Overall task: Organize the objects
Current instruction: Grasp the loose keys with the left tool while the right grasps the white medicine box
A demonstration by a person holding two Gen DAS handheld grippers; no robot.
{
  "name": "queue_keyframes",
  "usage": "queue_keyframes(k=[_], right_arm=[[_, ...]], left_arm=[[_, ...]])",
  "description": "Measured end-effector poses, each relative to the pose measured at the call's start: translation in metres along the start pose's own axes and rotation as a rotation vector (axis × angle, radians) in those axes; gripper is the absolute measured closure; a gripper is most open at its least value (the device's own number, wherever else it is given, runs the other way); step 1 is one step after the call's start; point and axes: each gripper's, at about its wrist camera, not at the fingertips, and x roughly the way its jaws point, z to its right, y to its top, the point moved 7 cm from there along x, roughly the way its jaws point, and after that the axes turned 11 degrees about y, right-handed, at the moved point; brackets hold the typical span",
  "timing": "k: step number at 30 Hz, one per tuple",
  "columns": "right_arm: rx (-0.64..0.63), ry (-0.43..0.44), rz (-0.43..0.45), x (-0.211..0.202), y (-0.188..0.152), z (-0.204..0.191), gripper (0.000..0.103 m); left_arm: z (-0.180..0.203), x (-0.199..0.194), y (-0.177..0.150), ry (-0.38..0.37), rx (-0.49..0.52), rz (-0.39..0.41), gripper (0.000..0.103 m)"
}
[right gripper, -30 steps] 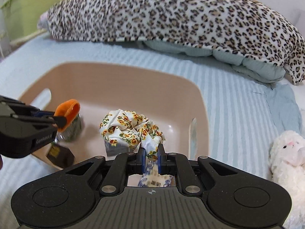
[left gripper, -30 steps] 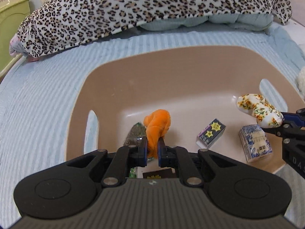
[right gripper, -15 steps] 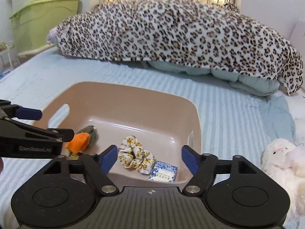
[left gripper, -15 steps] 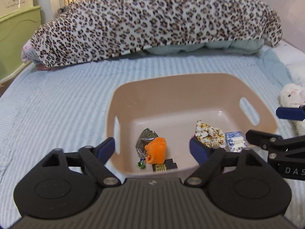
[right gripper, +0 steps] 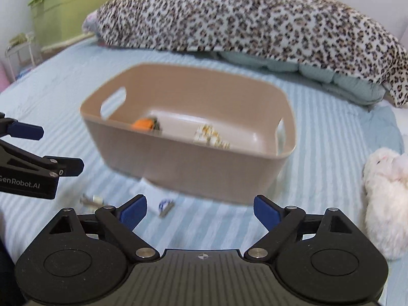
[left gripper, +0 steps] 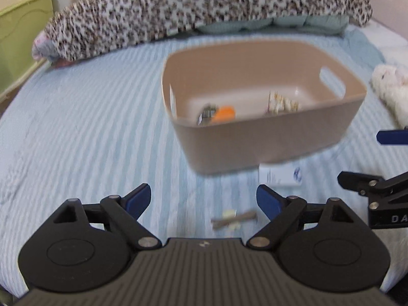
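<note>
Withdrawn from bin (left gripper: 267, 150) since earlier: left claw (left gripper: 204, 199), right claw (right gripper: 200, 209), both spread wide, empty. Orange scrunchie (left gripper: 224, 113), floral scrunchie (left gripper: 279, 102) inside, frame centre.

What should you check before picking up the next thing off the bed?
1. Left gripper open and empty: ok.
2. Right gripper open and empty: ok.
3. Orange scrunchie inside the bin: ok.
4. Floral scrunchie inside the bin: ok.
5. Things left on the bed: not ok, a white packet and a small brown clip lie in front of the bin.
6. What the clip really is: cannot tell, the picture is blurred.
</note>
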Motion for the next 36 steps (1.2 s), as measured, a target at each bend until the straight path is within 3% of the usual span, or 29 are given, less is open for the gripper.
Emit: queue_keyframes(k=[12, 17, 26, 28, 31, 36], right_arm=[[-0.036, 0.027, -0.091, 0.041, -0.038, -0.005, 0.011], [-0.057, 0.044, -0.107, 0.057, -0.040, -0.005, 0.011], [-0.103, 0.075, -0.092, 0.086, -0.032, -0.014, 0.011], [-0.106, 0.087, -0.085, 0.091, -0.028, -0.016, 0.011], [-0.116, 0.096, -0.076, 0.099, -0.022, -0.021, 0.011], [-0.119, 0.119, -0.073, 0.106, -0.018, -0.028, 0.022]], left_arm=[[0.014, 0.053, -0.037, -0.049, 0.077, -0.097, 0.013], [0.023, 0.071, -0.037, -0.045, 0.115, -0.071, 0.012], [0.015, 0.085, -0.028, -0.036, 0.070, -0.027, 0.012], [0.013, 0.088, -0.029, -0.061, 0.051, -0.040, 0.016], [0.014, 0.088, -0.027, -0.095, 0.041, -0.045, 0.034], [0.018, 0.084, -0.027, -0.132, 0.046, -0.045, 0.062]])
